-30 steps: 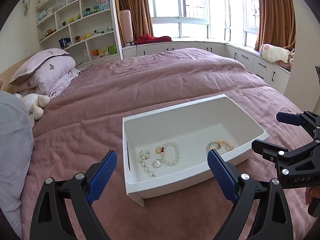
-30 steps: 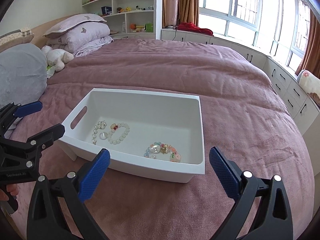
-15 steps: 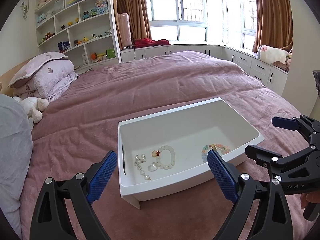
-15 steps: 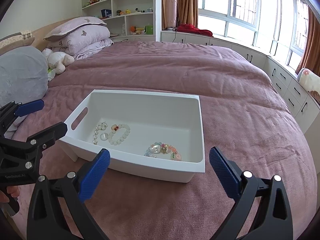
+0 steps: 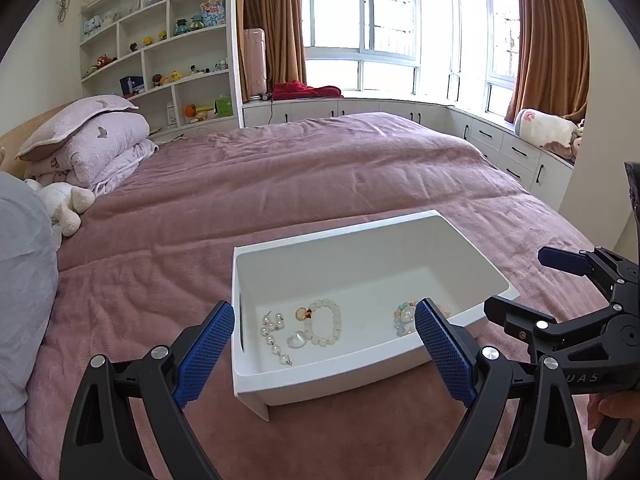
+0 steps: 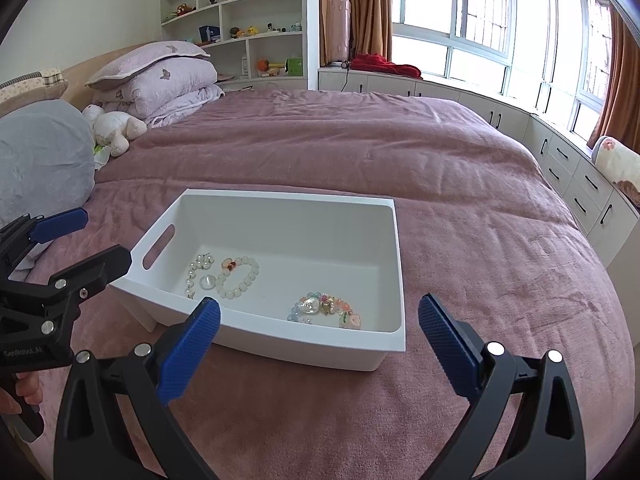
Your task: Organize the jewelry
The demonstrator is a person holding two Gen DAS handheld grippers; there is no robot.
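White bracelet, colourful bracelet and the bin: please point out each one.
White bracelet [image 6: 240,277]: right wrist view, on its beads.
Colourful bracelet [image 6: 326,308]: right wrist view, on its charms.
Bin [image 5: 476,252]: left wrist view, on its right rim.

Legible txt, two items only, both white lettering on black gripper bodies.

1. Left wrist view, lower right of frame: right gripper [image 5: 524,286] body reads "UAS"; letters run up to a frame part at their left, so the word may be cut off.

2. Right wrist view, lower left of frame: left gripper [image 6: 94,240] body reads "GenRobot.AI", small print, along its lower edge.

Shelf unit [image 5: 160,46], upper left of left wrist view: printed boxes and cards present, txt too small/blurred to read.
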